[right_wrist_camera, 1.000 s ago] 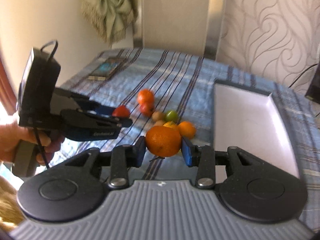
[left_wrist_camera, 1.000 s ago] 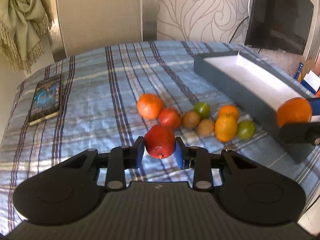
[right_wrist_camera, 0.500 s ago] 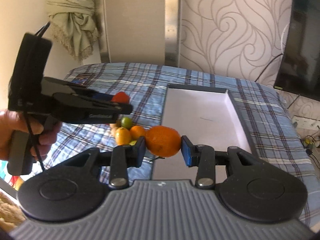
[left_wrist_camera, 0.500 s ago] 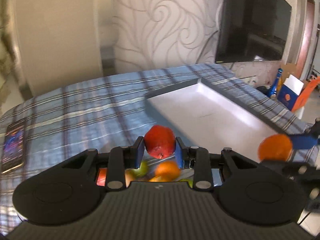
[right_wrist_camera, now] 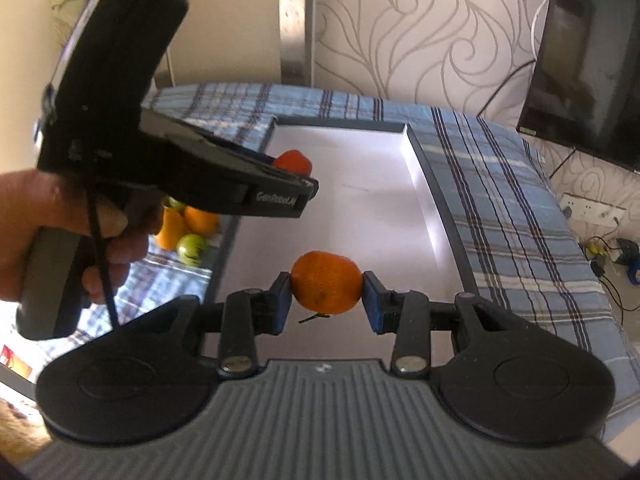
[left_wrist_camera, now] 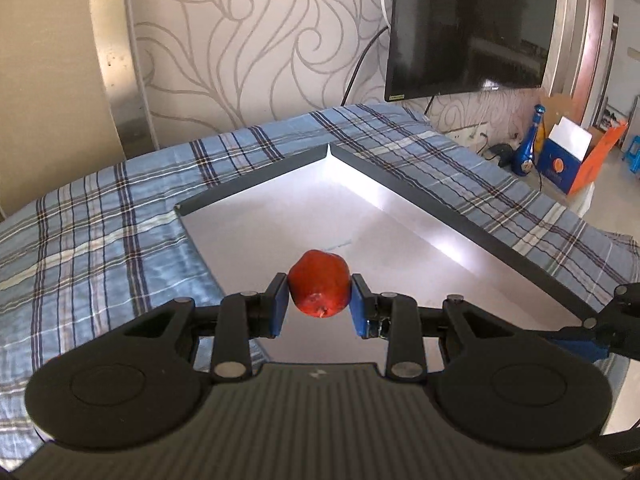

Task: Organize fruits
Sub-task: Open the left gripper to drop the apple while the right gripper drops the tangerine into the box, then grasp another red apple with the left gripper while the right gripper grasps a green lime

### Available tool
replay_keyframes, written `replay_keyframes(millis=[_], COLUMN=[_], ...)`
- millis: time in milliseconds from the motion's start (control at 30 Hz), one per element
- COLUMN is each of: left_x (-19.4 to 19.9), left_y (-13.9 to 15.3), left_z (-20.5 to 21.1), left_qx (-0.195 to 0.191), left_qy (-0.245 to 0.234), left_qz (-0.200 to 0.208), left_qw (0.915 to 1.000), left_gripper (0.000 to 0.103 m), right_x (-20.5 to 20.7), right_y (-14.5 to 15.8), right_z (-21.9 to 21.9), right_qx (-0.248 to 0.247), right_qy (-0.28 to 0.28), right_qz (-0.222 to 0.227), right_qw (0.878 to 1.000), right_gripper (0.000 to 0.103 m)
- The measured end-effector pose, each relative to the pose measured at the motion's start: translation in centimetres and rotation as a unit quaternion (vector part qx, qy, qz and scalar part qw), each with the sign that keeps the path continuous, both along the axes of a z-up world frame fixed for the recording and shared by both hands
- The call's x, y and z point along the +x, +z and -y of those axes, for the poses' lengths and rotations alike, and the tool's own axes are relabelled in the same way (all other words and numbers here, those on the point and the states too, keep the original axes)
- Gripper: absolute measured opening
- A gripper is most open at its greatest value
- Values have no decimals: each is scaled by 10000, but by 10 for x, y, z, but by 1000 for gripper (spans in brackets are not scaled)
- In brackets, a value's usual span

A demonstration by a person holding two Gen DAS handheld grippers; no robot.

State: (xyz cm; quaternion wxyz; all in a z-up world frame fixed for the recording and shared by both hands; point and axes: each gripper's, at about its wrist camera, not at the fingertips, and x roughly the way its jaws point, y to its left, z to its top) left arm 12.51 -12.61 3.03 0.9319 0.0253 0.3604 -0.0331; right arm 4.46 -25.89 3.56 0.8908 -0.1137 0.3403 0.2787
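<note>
Two fruits held above tray [left_wrist_camera: 460, 216]: your left gripper [left_wrist_camera: 319, 300] pinches red apple [left_wrist_camera: 319, 289], right gripper [right_wrist_camera: 326, 298] pinches orange [right_wrist_camera: 326, 282]. Release high, they likely roll or collide; lower first.

I see a bed covered by a blue plaid cotton sheet [left_wrist_camera: 120, 232]. A shallow dark-rimmed rectangular tray with a white floor [right_wrist_camera: 448, 200] rests directly on it, and beside the tray's left wall lie two orange citrus fruits [right_wrist_camera: 188, 222] and a green round fruit [right_wrist_camera: 191, 249].

Swirl-patterned wallpaper [left_wrist_camera: 240, 60] backs a wall-mounted television [left_wrist_camera: 472, 24] above the blue plaid bedspread [left_wrist_camera: 100, 240].
</note>
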Motion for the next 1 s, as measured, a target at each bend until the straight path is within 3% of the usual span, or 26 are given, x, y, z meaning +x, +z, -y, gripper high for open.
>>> replay_keyframes(millis=[133, 233, 433, 633, 700, 733, 767, 800, 1000], left_x=[1, -1, -24, -71, -88, -96, -102, -108, -132], left_y=[-1, 0, 14, 28, 26, 23, 19, 15, -5], left_z=[2, -1, -20, -59, -72, -79, -84, -89, -114], left_qx=[0, 6, -132, -286, -260, -248, -237, -229, -206], left_qy=[-24, 29, 94, 286, 352, 384, 419, 453, 672], left_qz=[29, 52, 264, 442, 436, 406, 362, 316, 92], left_qw=[10000, 10000, 9995, 9982, 9981, 9981, 9982, 9982, 9975], left_gripper=[39, 51, 51, 51, 51, 51, 51, 51, 51], right_x=[9, 13, 13, 0, -16, -22, -28, -32, -42], right_y=[-6, -9, -7, 7, 20, 24, 28, 31, 38], right_z=[-2, -6, -7, -3, 0, 0, -2, -6, -37], right_qx=[-55, -75, 115, 233, 460, 506, 524, 489, 432], right_qy=[-34, 1, 23, -110, -215, -288, -377, -479, -9], right_qz=[-72, -139, -180, 225, 739, 988, 1208, 1337, 1370], right_qw=[10000, 9999, 9998, 9994, 9960, 9934, 9906, 9887, 9896], right_gripper=[41, 42, 43, 48, 48, 58, 87, 100, 102])
